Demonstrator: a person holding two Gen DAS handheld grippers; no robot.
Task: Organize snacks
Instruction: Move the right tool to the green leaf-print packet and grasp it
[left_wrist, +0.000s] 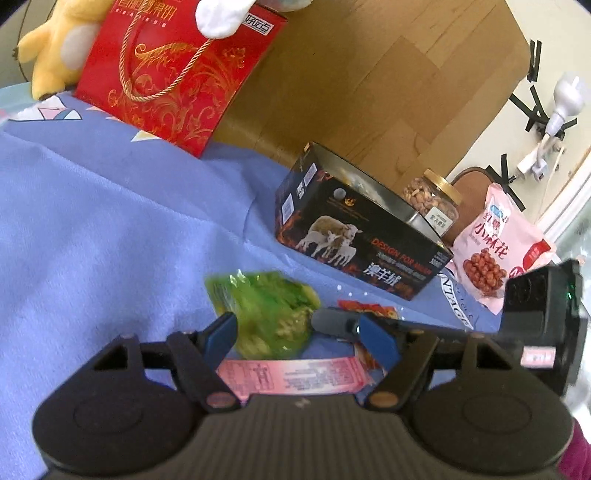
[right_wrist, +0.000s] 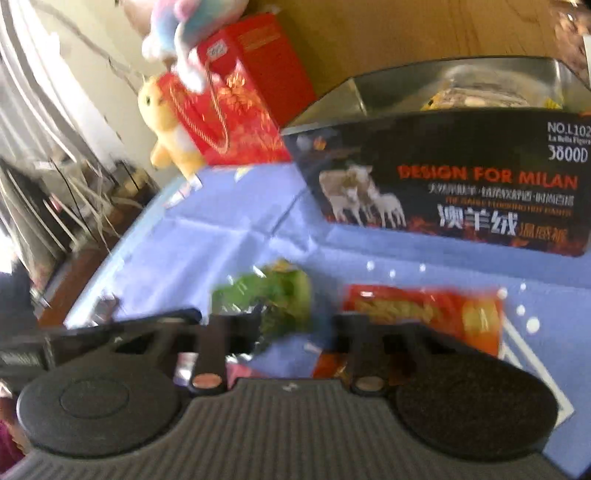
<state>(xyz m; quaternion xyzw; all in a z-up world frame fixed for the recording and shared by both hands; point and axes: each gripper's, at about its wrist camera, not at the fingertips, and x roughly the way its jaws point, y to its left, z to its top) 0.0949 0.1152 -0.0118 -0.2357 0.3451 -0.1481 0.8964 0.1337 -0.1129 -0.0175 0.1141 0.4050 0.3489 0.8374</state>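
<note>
Green snack packet (left_wrist: 264, 314) lies on the blue cloth (left_wrist: 110, 221), partly between the spread fingers of the left gripper (left_wrist: 299, 334), near the open black box (left_wrist: 354, 236) (pink packet (left_wrist: 291, 376) underneath). From the right wrist, blurred: the right gripper (right_wrist: 291, 328) looks pinched on the green packet's edge; lift slowly, keeping a firm grip

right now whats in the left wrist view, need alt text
The left gripper hangs open over a green snack packet on a blue cloth. Beyond sit an open black tin, a nut jar, a pink snack bag and a red gift bag.
</note>
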